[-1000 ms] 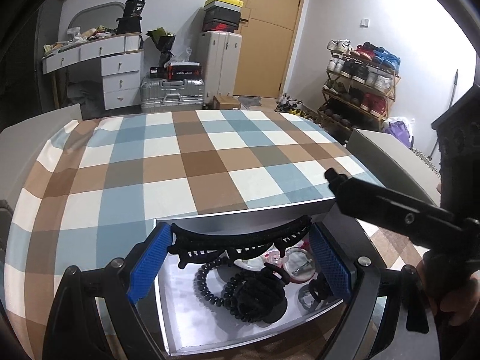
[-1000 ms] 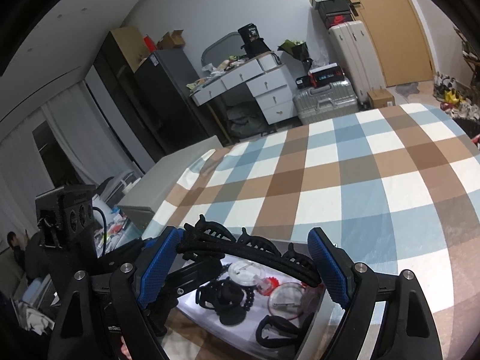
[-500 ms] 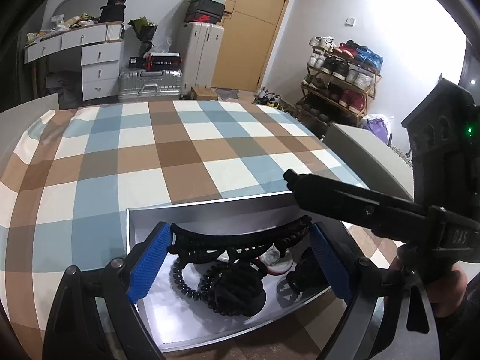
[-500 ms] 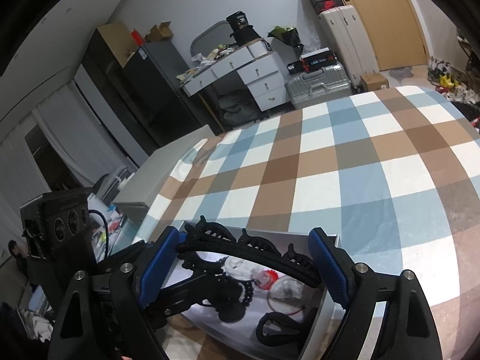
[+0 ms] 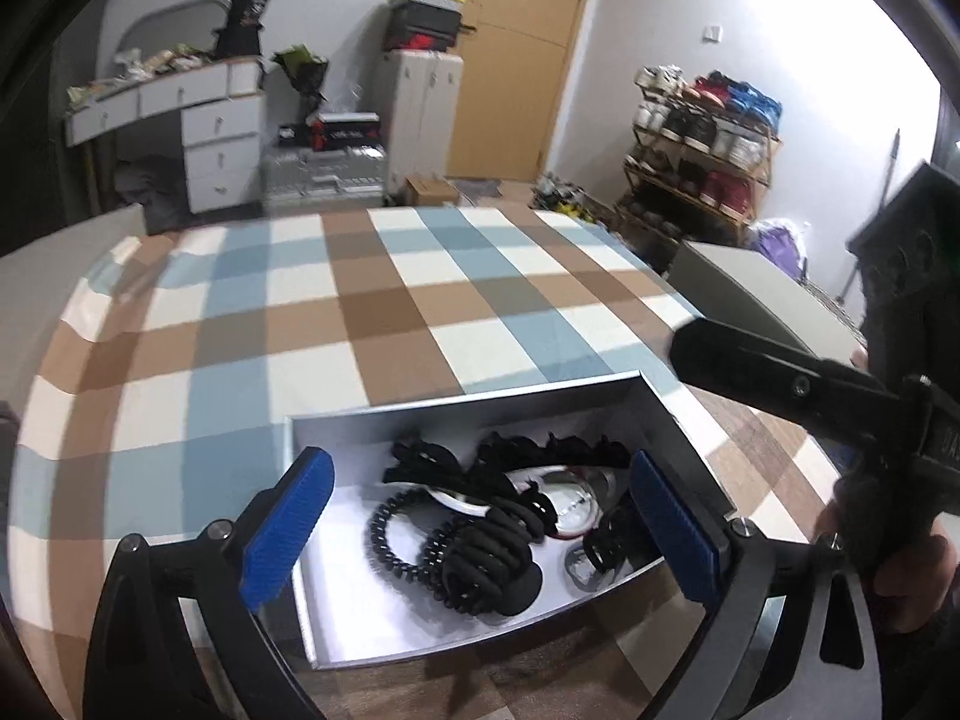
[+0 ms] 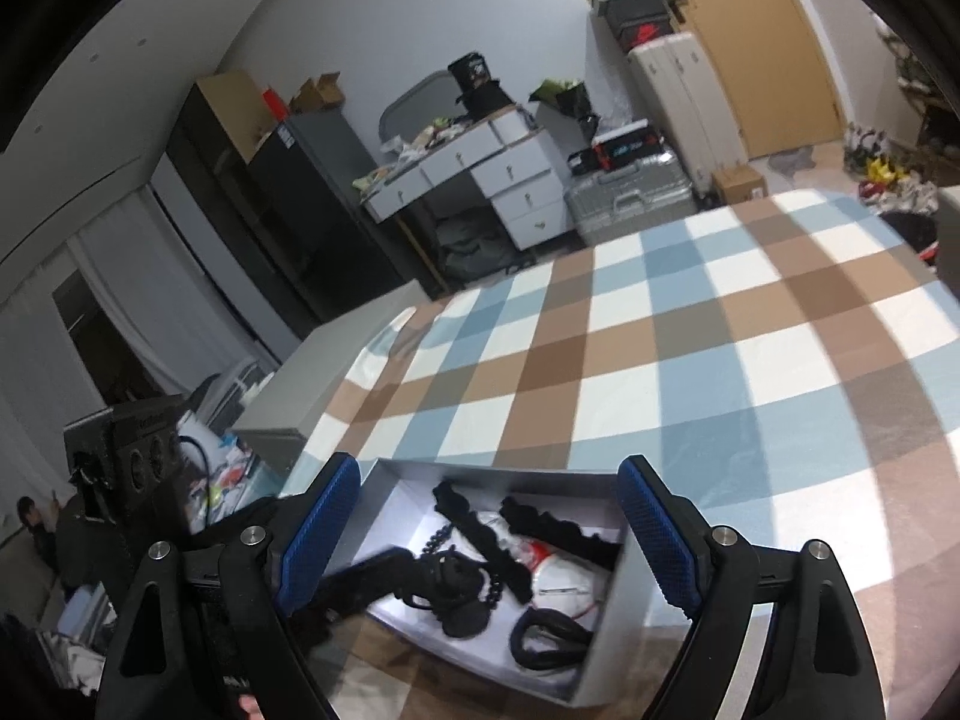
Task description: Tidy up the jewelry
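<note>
Checked tablecloth (image 5: 384, 324), grey box (image 5: 480, 414) of black hair accessories (image 5: 480, 552), suitcases (image 5: 420, 114) behind

White walls, tan door (image 5: 519, 54) at far wall. White drawer desk (image 5: 198, 120) far left, cluttered top. Silver suitcase (image 5: 327, 171) and tall white suitcase (image 5: 423, 114) beside it, boxes stacked on top. Shoe rack (image 5: 702, 144) far right. Dark cabinet (image 6: 270, 204) and curtains (image 6: 174, 324) on left. Checked cloth (image 5: 360, 312) near, brightly lit.
</note>
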`<move>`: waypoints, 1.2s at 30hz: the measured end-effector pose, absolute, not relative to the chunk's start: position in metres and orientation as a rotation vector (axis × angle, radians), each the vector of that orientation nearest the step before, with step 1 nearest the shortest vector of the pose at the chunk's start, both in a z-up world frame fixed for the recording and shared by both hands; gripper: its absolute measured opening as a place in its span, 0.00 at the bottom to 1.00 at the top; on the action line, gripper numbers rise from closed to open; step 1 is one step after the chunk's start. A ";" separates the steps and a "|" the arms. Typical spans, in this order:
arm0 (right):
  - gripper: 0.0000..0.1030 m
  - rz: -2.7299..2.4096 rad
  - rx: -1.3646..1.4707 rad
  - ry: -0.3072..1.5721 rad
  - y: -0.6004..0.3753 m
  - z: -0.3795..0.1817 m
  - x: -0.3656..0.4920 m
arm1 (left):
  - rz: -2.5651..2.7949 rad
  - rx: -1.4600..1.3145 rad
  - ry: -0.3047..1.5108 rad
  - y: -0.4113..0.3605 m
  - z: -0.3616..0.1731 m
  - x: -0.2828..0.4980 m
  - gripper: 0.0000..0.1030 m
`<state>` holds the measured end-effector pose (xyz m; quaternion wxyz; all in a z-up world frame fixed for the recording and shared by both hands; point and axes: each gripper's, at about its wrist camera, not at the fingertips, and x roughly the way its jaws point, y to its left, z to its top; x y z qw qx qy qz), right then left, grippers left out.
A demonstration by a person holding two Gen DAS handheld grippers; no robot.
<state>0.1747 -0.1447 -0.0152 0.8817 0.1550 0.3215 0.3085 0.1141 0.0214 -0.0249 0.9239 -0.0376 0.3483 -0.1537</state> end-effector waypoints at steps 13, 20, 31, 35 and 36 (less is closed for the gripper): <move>0.98 0.644 0.219 0.430 -0.155 0.018 0.117 | -0.039 -0.019 0.465 0.030 0.011 0.081 0.94; 1.00 0.668 0.133 0.272 -0.148 0.032 0.081 | 0.035 -0.050 0.299 0.040 0.022 0.054 0.99; 1.00 0.650 0.054 0.111 -0.135 0.021 0.044 | 0.112 -0.103 0.230 0.056 0.009 0.031 0.99; 1.00 0.637 0.042 0.098 -0.134 0.009 0.041 | 0.161 -0.107 0.219 0.059 0.003 0.025 0.99; 1.00 0.628 0.033 0.095 -0.134 0.007 0.040 | 0.175 -0.100 0.208 0.058 0.000 0.024 0.99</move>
